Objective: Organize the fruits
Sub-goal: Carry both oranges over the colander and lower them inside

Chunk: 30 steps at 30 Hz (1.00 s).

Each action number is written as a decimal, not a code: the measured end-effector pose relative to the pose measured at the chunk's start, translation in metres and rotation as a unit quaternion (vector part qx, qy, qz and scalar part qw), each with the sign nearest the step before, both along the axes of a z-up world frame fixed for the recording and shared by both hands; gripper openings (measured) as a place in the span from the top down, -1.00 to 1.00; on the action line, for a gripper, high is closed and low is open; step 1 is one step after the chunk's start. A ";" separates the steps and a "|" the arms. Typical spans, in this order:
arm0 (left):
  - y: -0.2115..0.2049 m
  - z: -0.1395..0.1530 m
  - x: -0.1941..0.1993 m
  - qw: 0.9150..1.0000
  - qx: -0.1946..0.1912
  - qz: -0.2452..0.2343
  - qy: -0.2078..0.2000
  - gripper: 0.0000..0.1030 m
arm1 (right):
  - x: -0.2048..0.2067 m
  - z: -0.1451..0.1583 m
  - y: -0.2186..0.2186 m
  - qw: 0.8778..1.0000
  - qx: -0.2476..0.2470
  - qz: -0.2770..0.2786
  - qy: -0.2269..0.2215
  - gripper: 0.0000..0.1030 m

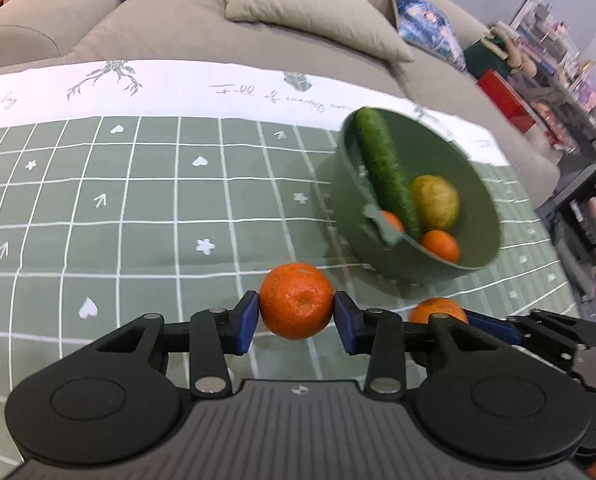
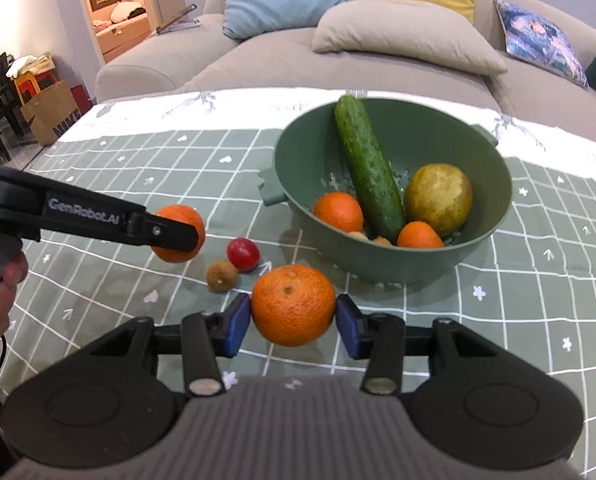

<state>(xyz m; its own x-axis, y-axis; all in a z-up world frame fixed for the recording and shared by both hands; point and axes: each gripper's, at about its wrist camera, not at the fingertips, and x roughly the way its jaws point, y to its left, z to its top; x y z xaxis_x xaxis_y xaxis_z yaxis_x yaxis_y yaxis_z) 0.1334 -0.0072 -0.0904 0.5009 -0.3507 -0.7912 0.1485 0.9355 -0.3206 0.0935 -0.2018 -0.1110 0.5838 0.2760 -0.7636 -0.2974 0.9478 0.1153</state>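
Note:
My left gripper (image 1: 296, 314) is shut on an orange mandarin (image 1: 296, 300), its blue pads pressing both sides, lifted above the green checked tablecloth (image 1: 138, 220). My right gripper (image 2: 293, 320) grips a second mandarin (image 2: 293, 304) the same way. In the right wrist view the left gripper (image 2: 178, 236) hangs at the left with its mandarin (image 2: 182, 216). The right gripper's mandarin (image 1: 437, 310) shows low right in the left wrist view. Beyond both stands a green colander bowl (image 2: 493, 184) holding a cucumber (image 2: 367, 168), a yellow-green fruit (image 2: 437, 198) and two mandarins (image 2: 337, 212).
A small red fruit (image 2: 243, 254) and a small brown fruit (image 2: 222, 276) lie on the cloth between the grippers. A grey sofa (image 2: 258, 60) with cushions runs along the table's far edge. A paper bag (image 2: 54, 116) stands on the floor at the left, shelves (image 1: 557, 92) at the right.

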 end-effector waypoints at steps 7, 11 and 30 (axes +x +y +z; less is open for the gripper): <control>-0.011 0.031 -0.016 1.000 -0.020 -0.016 -0.014 0.12 | -0.016 0.024 -0.015 1.000 0.013 0.003 -0.021 0.16; -0.021 0.047 -0.014 0.999 -0.029 -0.028 -0.023 0.12 | -0.017 0.037 -0.026 0.999 0.014 0.001 -0.036 0.16; -0.086 0.057 0.052 0.996 -0.021 -0.090 -0.020 0.12 | 0.050 0.061 -0.064 0.995 -0.066 0.040 -0.067 0.16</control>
<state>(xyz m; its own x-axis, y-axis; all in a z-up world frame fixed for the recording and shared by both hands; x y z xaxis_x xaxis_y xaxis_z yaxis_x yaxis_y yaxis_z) 0.1852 -0.0929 -0.0338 0.4570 -0.4697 -0.7553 0.3262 0.8785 -0.3490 0.1436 -0.2657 -0.0500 0.6625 0.2278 -0.7136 -0.3764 0.9249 -0.0542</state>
